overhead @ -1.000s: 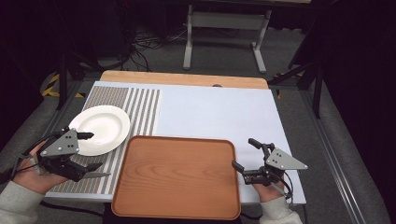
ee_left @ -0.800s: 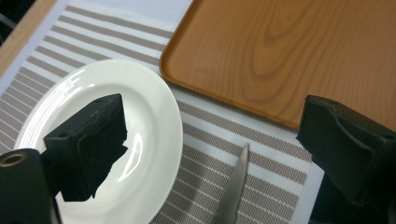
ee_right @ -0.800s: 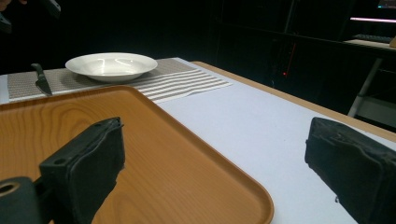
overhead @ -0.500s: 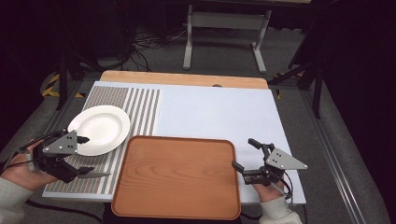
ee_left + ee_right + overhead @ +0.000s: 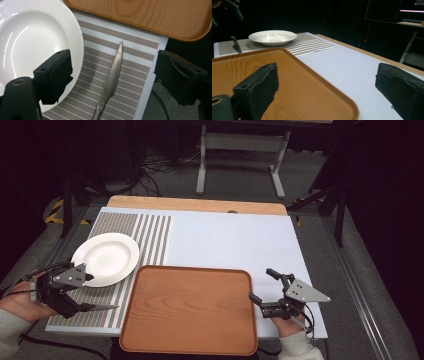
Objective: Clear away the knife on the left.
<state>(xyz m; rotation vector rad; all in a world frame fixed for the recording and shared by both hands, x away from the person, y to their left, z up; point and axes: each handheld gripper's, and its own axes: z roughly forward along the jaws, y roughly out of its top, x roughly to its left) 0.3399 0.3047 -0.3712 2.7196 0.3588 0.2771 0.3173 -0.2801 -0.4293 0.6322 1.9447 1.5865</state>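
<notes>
On the striped placemat (image 5: 150,237): knife (image 5: 111,77), beside white plate (image 5: 106,258), near wooden tray (image 5: 190,307). Left gripper (image 5: 75,295), jaws wide, has drawn back toward the table edge, knife left lying free. Right gripper (image 5: 264,295): jaws wide, empty, unmoved at the tray's right edge.

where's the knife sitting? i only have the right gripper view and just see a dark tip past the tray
Observer: The knife lies flat on the striped placemat, between the white plate and the wooden tray, touching neither.
Operator: is the left gripper holding it
Observer: No. The left gripper is open, its jaws standing on either side of the knife without touching it.
Operator: which end points at the tray
Observer: The blade tip; the left gripper view shows a serrated edge, and the handle runs back toward the gripper.
</notes>
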